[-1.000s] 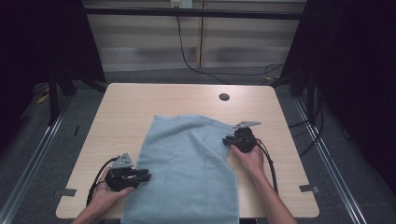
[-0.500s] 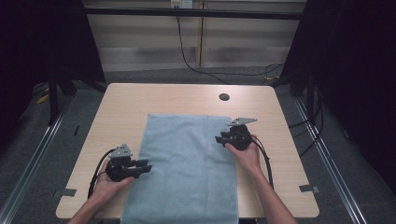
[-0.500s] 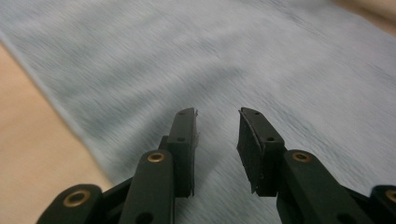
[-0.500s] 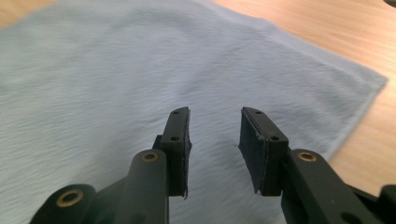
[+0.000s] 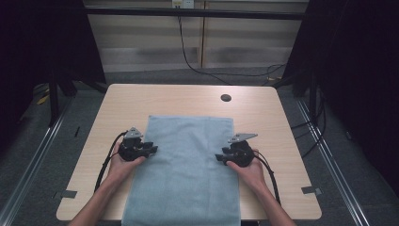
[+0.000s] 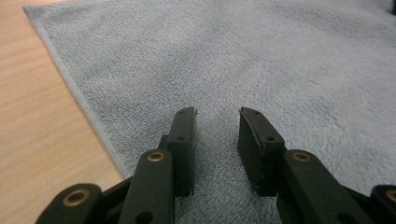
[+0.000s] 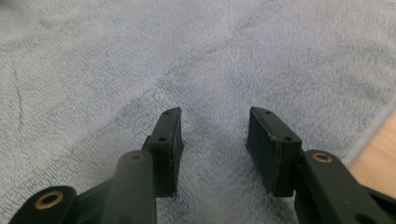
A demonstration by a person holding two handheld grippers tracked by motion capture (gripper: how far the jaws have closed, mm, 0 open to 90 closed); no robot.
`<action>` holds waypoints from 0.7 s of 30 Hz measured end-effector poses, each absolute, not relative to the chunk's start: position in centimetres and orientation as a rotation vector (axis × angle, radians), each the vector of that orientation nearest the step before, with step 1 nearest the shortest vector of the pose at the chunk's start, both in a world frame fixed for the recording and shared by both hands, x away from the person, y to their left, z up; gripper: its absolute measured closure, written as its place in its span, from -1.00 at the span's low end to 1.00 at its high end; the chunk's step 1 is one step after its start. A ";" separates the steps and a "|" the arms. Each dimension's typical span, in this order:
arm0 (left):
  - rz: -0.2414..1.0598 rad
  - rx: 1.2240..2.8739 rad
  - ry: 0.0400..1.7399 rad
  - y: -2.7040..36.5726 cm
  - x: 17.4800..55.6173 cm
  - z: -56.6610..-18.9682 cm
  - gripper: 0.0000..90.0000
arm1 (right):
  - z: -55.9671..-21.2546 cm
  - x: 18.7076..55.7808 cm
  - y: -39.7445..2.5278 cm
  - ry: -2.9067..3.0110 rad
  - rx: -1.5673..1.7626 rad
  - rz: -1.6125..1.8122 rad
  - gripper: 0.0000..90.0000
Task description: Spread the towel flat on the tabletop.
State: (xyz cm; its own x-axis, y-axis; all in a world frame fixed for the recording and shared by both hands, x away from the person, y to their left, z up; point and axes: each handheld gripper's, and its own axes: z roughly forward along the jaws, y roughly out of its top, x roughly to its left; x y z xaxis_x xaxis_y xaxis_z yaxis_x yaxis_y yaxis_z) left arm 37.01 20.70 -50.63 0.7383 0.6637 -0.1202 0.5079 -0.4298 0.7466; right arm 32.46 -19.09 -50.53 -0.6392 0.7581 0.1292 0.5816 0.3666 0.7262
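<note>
Your left claw [image 5: 151, 149] and right claw [image 5: 220, 157] both gape empty over the blue towel [image 5: 188, 165]; wooden surface [image 5: 263, 117], dark curtained room.

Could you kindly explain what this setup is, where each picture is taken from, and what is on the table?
There is no robot here: a person holds a hand-operated gripper in each hand. The high view looks down from above the person's side onto a wooden table. A light blue towel lies spread flat on it, its near end hanging over the table edge. The left gripper and the right gripper sit at the towel's side edges. The two gripper views come from cameras riding on each tool, looking along its black fingers. Both are open over the towel; nothing is held.
</note>
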 end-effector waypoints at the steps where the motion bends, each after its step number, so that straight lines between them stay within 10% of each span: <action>1: 0.235 2.132 0.864 20.8 36.5 -50.6 0.48 | -50.6 32.2 -19.3 2.396 1.205 1.139 0.22; 21: 0.173 2.127 0.775 21.8 29.9 -50.7 0.42 | -50.5 27.0 -19.7 2.439 1.133 1.171 0.18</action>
